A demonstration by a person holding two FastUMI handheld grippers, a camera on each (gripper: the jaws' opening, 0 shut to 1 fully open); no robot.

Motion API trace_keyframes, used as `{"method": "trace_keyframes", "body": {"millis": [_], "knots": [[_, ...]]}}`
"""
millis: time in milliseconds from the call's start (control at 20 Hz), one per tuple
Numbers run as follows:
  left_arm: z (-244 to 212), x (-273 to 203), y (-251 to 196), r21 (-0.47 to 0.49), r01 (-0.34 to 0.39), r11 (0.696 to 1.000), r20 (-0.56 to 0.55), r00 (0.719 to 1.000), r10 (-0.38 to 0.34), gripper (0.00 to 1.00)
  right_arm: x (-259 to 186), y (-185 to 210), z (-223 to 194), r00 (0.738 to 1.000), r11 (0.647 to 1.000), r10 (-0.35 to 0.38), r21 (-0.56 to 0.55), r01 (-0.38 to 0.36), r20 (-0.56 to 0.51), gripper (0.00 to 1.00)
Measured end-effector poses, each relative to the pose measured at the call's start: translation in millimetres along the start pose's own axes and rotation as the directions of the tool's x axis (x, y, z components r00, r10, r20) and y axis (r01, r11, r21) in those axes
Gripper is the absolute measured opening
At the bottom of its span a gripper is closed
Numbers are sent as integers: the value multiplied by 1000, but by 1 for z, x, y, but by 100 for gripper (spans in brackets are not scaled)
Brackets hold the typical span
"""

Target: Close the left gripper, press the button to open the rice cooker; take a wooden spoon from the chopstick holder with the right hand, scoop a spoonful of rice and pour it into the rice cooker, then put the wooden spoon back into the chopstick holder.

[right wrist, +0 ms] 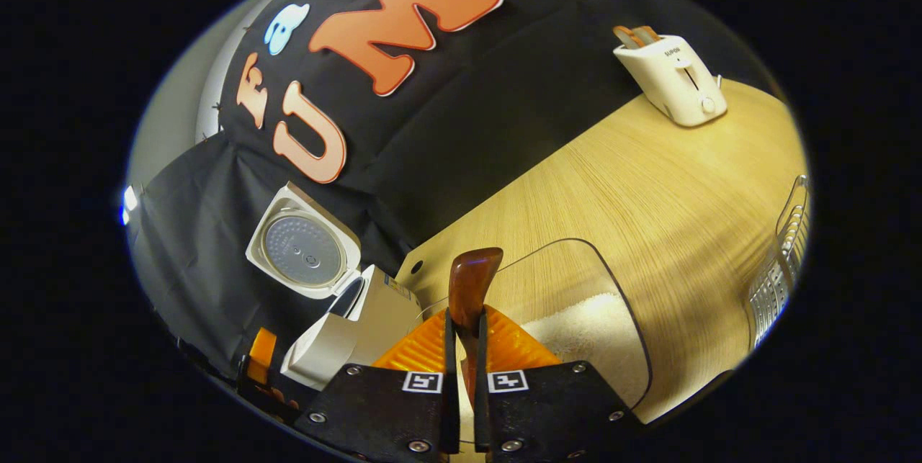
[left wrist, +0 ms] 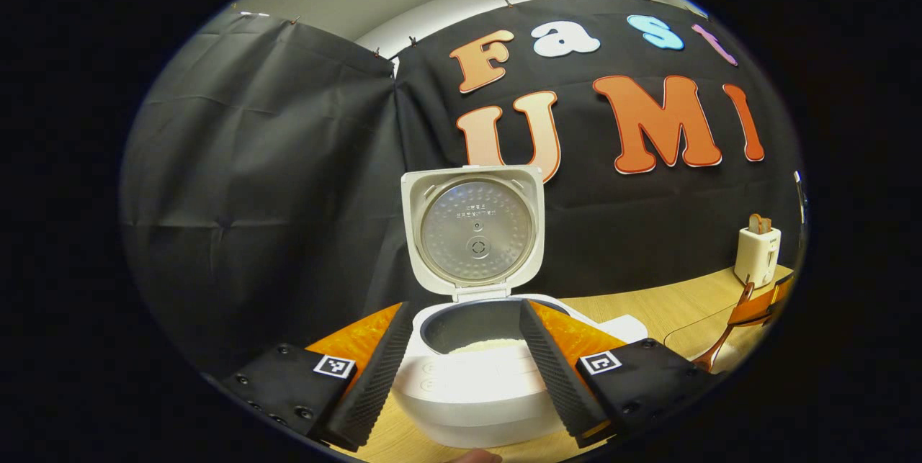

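Observation:
The white rice cooker (left wrist: 468,384) stands open just ahead of my left gripper (left wrist: 466,308), its lid (left wrist: 472,232) upright and some rice in the dark pot (left wrist: 490,340). The left fingers are spread wide, one on each side of the pot, holding nothing. My right gripper (right wrist: 464,322) is shut on a brown wooden spoon (right wrist: 473,283), whose end sticks up past the fingertips. Behind it lies a clear container of white rice (right wrist: 587,322). The cooker (right wrist: 346,337) sits to its left, lid (right wrist: 306,250) raised. The left gripper view catches the right gripper (left wrist: 763,308) holding the spoon (left wrist: 724,340) at the far right.
A white toaster (right wrist: 673,78) with bread in it stands at the back of the wooden table (right wrist: 648,189), against the black cloth wall. A metal wire rack (right wrist: 781,268) sits at the right edge. The toaster (left wrist: 758,250) also appears beyond the cooker in the left gripper view.

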State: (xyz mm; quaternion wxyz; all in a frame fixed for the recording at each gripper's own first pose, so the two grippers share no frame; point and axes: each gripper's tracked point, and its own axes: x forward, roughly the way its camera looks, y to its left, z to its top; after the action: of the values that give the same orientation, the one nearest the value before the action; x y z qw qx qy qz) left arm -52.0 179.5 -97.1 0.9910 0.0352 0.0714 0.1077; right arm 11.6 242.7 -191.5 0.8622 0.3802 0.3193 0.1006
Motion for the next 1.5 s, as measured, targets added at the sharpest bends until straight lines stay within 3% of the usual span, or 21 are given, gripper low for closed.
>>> {"method": "trace_keyframes", "body": {"millis": [350, 650, 700, 800, 900, 950, 1000, 1400, 1500], "knots": [[2, -1, 3, 5, -8, 1000, 4, 1000, 8, 98, 1, 0, 1, 999, 983, 30, 184, -22, -41, 8], [3, -2, 5, 8, -16, 1000, 7, 1000, 16, 98, -14, -3, 20, 997, 941, 75, 334, -65, -19, 8], [3, -3, 4, 7, -17, 1000, 8, 1000, 17, 92, -16, -4, 24, 997, 937, 73, 343, -65, -10, 8], [4, -2, 3, 6, -15, 1000, 5, 1000, 15, 97, -20, -5, 34, 997, 923, 79, 376, -78, 13, 8], [4, -2, 4, 7, -18, 1000, 6, 1000, 18, 97, -23, -5, 46, 995, 902, 91, 421, -99, 39, 8], [4, -2, 3, 7, -19, 1000, 6, 1000, 19, 92, -23, -6, 52, 994, 885, 97, 453, -108, 48, 8], [5, -4, 3, 7, -19, 1000, 8, 1000, 19, 97, -24, -6, 56, 994, 871, 101, 478, -114, 53, 8], [10, -6, 2, -4, -15, 1000, 19, 1000, 15, 98, -31, -1, 88, 979, 754, 161, 624, -204, 125, 8], [7, -3, 4, -1, -22, 1000, 11, 1000, 22, 97, -28, -2, 92, 980, 758, 152, 621, -199, 128, 8]]}}
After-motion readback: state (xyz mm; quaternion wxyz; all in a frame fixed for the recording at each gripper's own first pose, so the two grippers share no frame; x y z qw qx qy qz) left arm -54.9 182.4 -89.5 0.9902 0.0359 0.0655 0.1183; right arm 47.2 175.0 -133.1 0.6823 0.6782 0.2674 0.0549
